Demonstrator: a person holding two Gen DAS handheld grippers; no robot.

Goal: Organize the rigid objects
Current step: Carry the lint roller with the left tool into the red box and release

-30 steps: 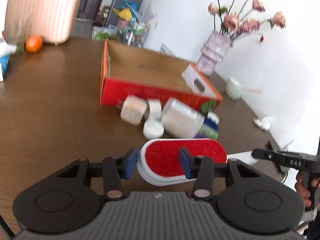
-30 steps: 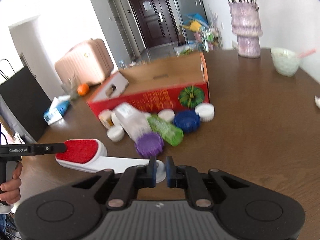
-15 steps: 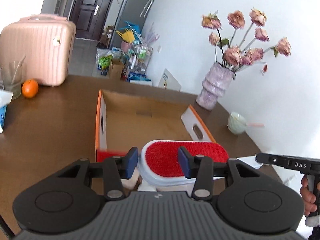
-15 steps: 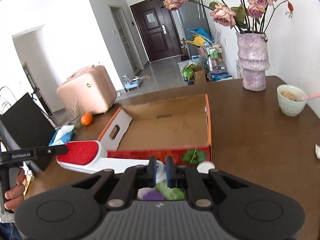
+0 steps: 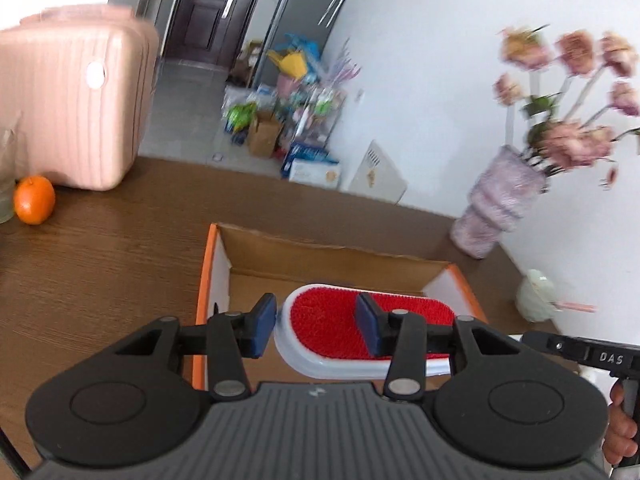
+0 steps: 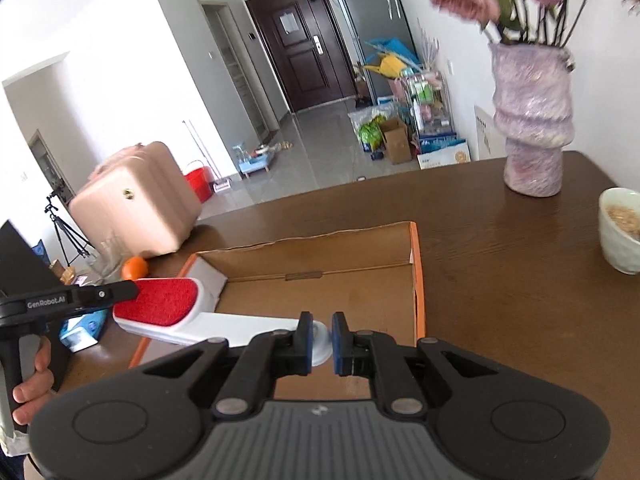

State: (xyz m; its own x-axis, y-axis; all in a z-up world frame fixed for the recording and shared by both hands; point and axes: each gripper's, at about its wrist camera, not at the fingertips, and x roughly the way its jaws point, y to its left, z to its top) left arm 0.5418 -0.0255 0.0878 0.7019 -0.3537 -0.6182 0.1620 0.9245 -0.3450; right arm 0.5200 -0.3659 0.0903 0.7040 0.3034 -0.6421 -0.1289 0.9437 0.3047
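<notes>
Both grippers have carried the lint brush [image 5: 370,322] over the cardboard box [image 5: 332,258]. Left gripper [image 5: 316,326] clamps its head, right gripper [image 6: 319,338] its handle. Lower both level into the box before releasing.

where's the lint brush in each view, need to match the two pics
Left wrist: lint brush low centre, its red head between the left gripper fingers, over the cardboard box.
Right wrist: lower left, white handle running to the right gripper.
Shared landmark: purple vase.
</notes>
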